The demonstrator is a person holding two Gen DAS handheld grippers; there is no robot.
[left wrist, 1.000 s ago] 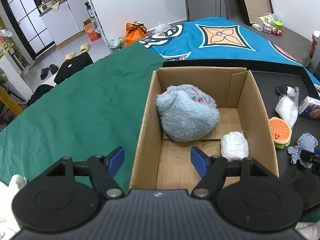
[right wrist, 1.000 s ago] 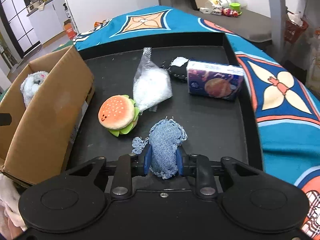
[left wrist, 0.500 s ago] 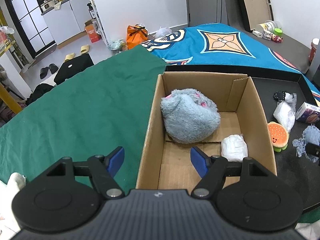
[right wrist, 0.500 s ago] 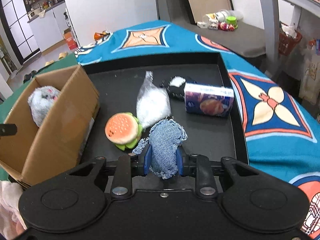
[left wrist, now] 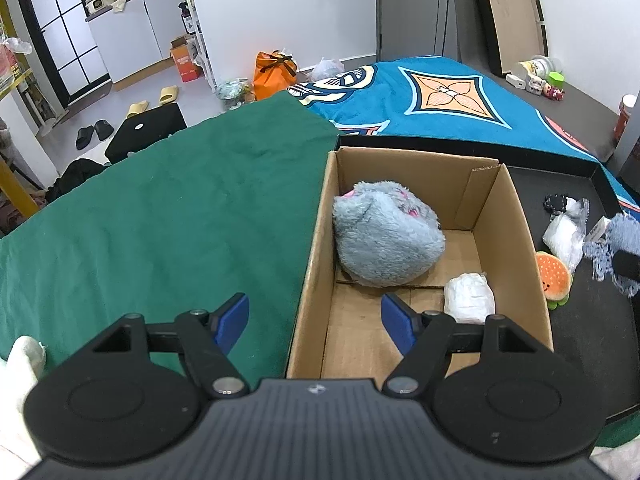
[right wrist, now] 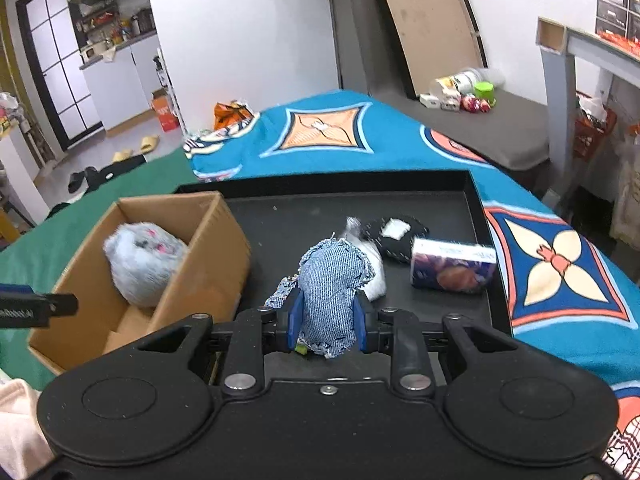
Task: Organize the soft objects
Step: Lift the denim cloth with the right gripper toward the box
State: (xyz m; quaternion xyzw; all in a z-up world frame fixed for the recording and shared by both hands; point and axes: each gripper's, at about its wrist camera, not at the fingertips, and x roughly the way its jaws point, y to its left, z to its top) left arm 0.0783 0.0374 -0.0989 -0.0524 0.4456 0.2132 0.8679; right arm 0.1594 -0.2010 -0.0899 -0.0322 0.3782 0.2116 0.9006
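burger toy (right wrist: 299, 349): nearly all hidden behind denim piece (right wrist: 330, 280) | clear bag (right wrist: 374, 270): blurred, seemingly half-covered

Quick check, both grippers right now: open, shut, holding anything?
Left gripper: open, holding nothing, poised at the near end of the cardboard box.
Right gripper: shut on the denim piece, above the black tray.

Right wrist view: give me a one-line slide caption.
Right hand-held gripper clamps a denim pouch above the black tray, beside the cardboard box.
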